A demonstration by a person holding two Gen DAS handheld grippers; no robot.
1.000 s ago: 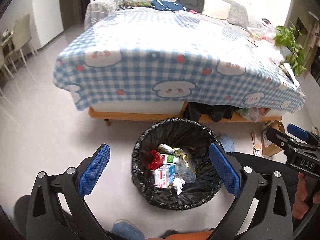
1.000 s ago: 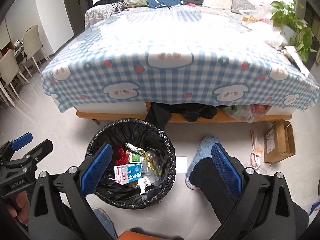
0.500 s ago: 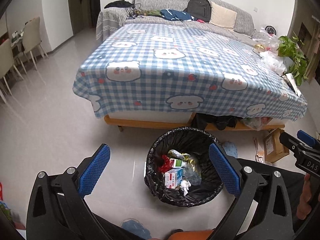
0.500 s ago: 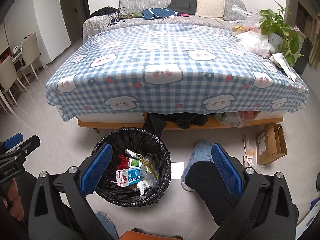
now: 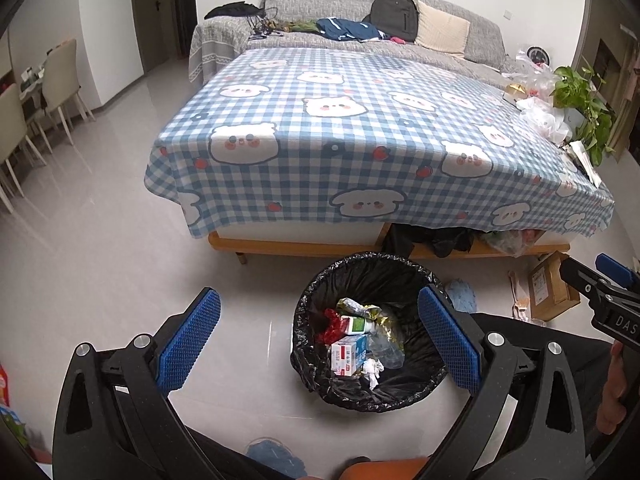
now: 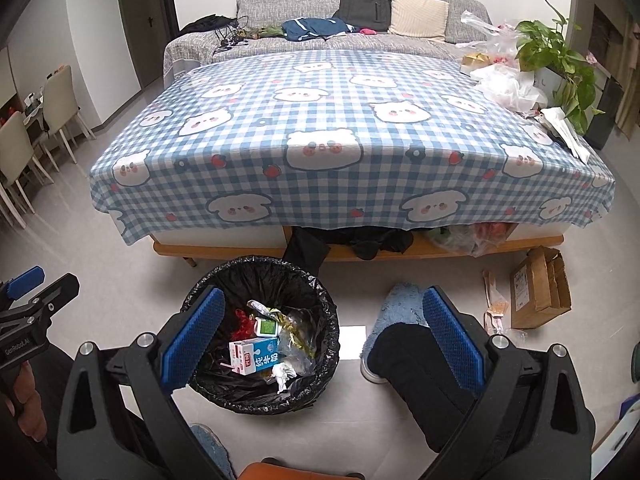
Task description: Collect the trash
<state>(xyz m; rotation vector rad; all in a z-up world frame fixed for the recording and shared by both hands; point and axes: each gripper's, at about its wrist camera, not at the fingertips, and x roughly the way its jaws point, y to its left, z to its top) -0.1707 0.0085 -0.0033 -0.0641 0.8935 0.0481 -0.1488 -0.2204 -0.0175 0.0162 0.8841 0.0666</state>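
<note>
A round bin lined with a black bag (image 5: 316, 292) (image 6: 328, 316) stands on the pale floor before the bed. Inside lie a milk carton (image 5: 347, 354) (image 6: 256, 356), a red wrapper (image 5: 332, 322), gold foil and a clear plastic bottle (image 5: 386, 350). My left gripper (image 5: 318, 340) is open, held above and in front of the bin, nothing between its blue pads. My right gripper (image 6: 322, 336) is open too, empty, straddling the bin's right side and a person's black-trousered leg (image 6: 404, 360). Each gripper shows at the edge of the other's view.
A bed with a blue checked bear-print cover (image 5: 360, 140) fills the middle. Dark clothes (image 6: 360, 244) spill from under it. A cardboard box (image 6: 540, 288) lies on the floor at right. Bags and a plant (image 6: 552, 52) sit at the bed's far right; chairs stand left.
Both grippers have risen and drawn back from the bin, which looks smaller and lower in both views. More of the bed top and sofa shows. Both stay open.
</note>
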